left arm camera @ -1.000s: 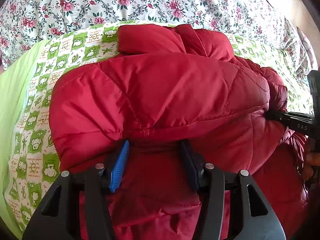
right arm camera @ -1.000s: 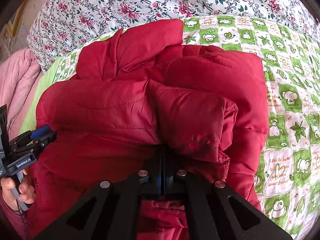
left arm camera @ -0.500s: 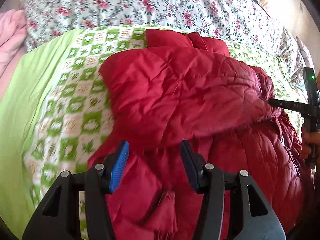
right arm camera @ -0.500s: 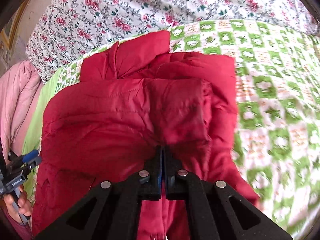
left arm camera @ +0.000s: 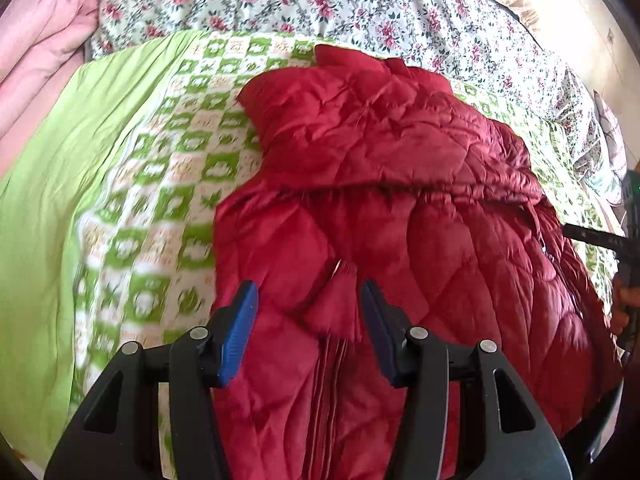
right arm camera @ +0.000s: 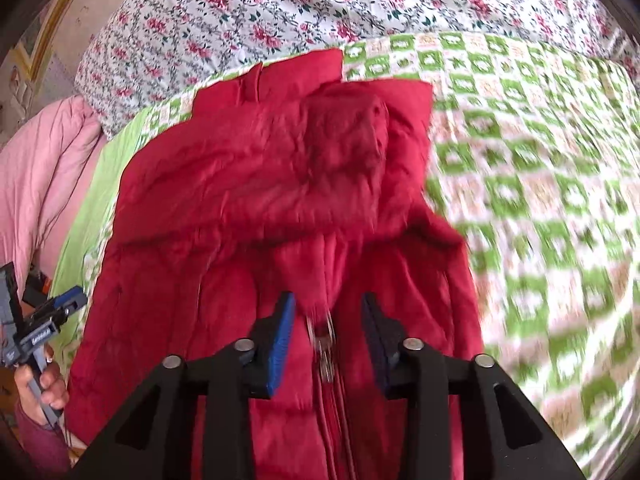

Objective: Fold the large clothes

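A red quilted jacket (left arm camera: 380,200) lies folded on a green-and-white checked sheet (left arm camera: 160,200), its collar toward the far side. My left gripper (left arm camera: 308,320) hovers open over the jacket's near part with nothing pinched. In the right wrist view the jacket (right arm camera: 260,184) shows its zip running between the jaws of my right gripper (right arm camera: 326,332). Those jaws are opening and their pads stand off the fabric. The left gripper (right arm camera: 70,300) shows at the jacket's left edge, held by a hand (right arm camera: 40,384). The right gripper (left arm camera: 592,236) peeks in at the jacket's right side.
A floral duvet (left arm camera: 320,0) lies bunched along the far side of the bed. A pink blanket (right arm camera: 40,168) is heaped at the far left. A plain lime-green sheet (left arm camera: 52,200) borders the checked one on the left. Bare checked sheet (right arm camera: 540,200) spreads to the jacket's right.
The right gripper, shut on the folded red fabric a second ago, has opened and let go. Both grippers have drawn back toward the near side, and the fold now rests on the jacket.
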The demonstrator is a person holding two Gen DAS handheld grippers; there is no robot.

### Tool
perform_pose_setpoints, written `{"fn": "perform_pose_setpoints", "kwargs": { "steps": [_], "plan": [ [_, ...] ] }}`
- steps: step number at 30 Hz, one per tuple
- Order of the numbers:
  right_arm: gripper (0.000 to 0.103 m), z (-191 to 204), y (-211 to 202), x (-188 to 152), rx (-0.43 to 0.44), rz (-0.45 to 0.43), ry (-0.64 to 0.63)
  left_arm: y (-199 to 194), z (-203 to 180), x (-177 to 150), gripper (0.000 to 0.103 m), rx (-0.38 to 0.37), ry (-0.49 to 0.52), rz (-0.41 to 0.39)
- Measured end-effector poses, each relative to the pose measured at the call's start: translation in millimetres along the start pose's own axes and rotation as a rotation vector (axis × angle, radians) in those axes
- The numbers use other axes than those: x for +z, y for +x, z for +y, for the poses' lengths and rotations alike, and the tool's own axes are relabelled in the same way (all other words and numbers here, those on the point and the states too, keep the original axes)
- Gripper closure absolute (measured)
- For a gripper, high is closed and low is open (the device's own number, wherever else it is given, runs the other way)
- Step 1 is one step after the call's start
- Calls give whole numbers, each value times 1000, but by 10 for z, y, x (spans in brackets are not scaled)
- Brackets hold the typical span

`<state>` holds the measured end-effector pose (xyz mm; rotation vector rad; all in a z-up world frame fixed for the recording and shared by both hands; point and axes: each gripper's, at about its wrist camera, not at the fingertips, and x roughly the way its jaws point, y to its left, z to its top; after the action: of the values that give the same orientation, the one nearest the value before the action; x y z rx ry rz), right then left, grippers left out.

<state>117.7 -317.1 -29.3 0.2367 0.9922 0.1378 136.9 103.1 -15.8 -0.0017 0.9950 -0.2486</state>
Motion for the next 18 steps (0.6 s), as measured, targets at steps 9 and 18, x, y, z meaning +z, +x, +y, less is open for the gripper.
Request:
{"fn": "perform_pose_setpoints", "kwargs": {
  "steps": [9,18],
  "plan": [
    [33,-111,-492,-633,-128,48,-82,-190,175,-372,51,18,-25,39],
    [33,-175,-646,-1230,-134,153,-89,-333,269,-719,51,15,-37,95]
  ]
}}
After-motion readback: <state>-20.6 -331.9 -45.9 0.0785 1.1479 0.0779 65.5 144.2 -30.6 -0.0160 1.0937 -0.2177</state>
